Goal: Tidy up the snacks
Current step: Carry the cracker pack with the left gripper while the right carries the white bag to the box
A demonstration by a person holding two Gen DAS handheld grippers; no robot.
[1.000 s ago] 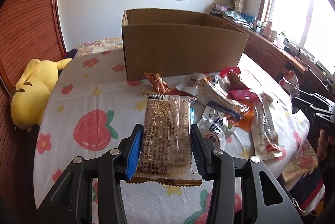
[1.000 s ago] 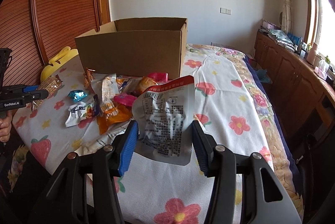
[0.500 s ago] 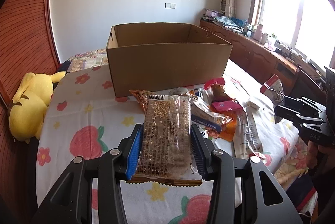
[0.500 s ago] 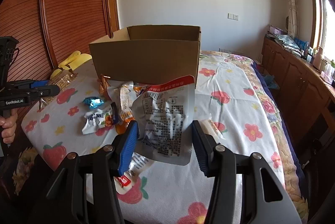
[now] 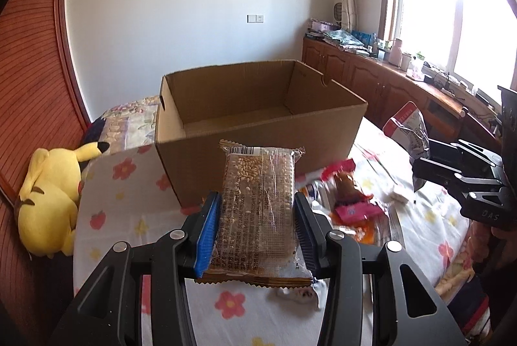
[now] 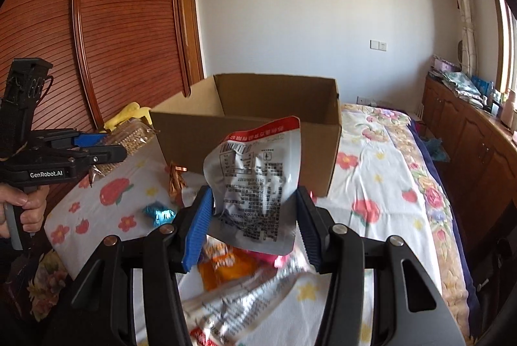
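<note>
Cracker pack clamped, pouch (silver) gripped

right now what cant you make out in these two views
- Left wrist view: the cardboard box floor near its front wall is hidden by that wall.
- Left wrist view: the loose snacks are motion-blurred, and the peanut bar packet in the left gripper covers some.
- Right wrist view: the silver pouch in the right gripper hides the snacks behind it; its print is too small to read.
</note>
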